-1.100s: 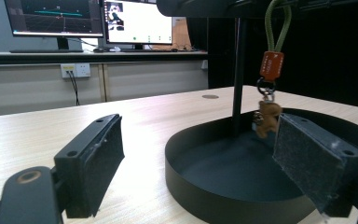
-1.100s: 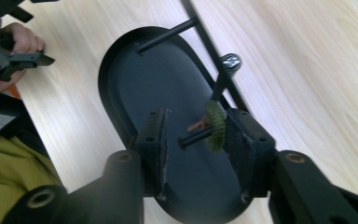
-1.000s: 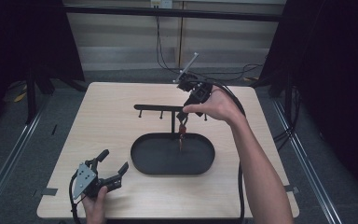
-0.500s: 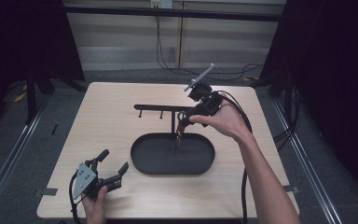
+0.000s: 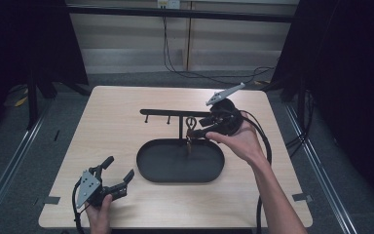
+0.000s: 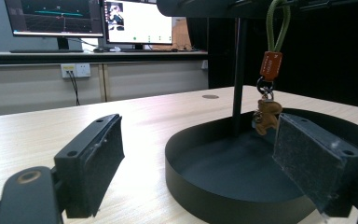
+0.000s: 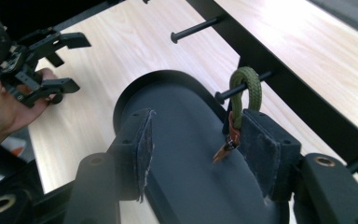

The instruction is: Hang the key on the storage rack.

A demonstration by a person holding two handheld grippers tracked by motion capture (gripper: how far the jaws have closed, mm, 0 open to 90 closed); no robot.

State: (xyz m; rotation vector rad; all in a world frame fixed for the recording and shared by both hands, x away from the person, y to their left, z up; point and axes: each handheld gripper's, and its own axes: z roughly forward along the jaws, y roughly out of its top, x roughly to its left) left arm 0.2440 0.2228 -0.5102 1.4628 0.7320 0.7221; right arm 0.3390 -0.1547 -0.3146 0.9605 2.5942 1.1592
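Drawn back rightward from the keychain [image 5: 190,132], right gripper [image 5: 202,132], jaws just opening, nothing pinched. Hanging on its peg above the tray [image 5: 151,168]. Resting on the counter [image 5: 117,136], left gripper [image 5: 118,178], jaws wide, empty.

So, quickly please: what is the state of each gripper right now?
Left gripper: open, holding nothing, low over the table.
Right gripper: open, jaws just opening; the keychain hangs on its peg beside one pad, not clamped.

We cannot see the keychain's [image 7: 233,130] lower charm, hidden behind one pad [image 7: 265,154] of the right hand-held gripper [image 7: 200,154]; we note the tray's [image 6: 223,205] near rim cut off.
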